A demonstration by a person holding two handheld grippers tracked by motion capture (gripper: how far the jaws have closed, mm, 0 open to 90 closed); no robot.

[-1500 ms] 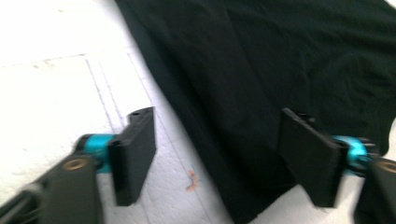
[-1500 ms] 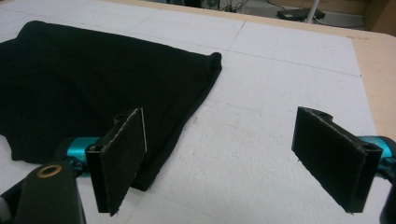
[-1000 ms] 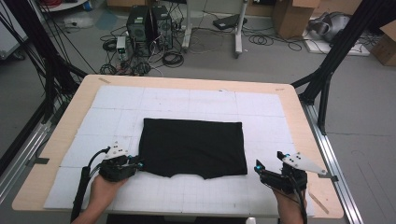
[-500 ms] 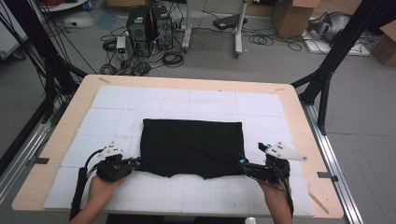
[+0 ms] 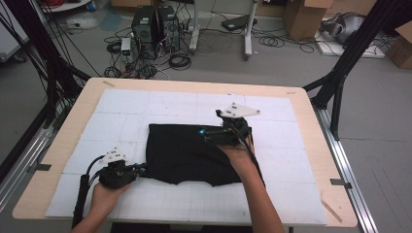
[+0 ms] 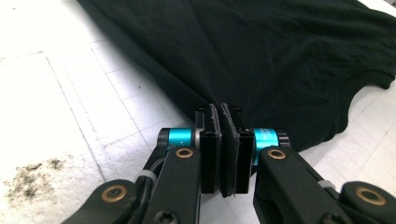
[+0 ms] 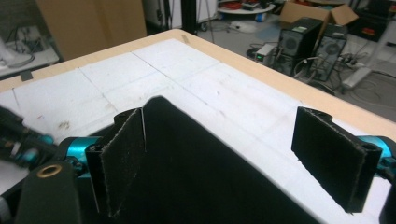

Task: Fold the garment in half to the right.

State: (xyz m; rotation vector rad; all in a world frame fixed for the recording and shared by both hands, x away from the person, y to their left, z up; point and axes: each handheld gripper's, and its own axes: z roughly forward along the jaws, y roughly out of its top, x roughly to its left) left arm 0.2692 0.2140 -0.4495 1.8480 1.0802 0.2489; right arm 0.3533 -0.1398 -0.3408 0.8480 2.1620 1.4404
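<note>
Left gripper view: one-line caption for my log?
Left gripper shut on the edge of a black garment lying on the white mat.

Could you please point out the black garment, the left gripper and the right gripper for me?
black garment (image 5: 187, 153): high view, on the middle of the flat cloth.
left gripper (image 6: 220, 140): left gripper view, between its fingertips.
right gripper (image 7: 233, 154): right gripper view, midway between its fingertips.

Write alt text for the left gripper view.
The left claw is shut on the edge of a black garment, its two black jaws pressed together on the fabric. The garment spreads across a white gridded mat with a dark stain at lower left.
</note>
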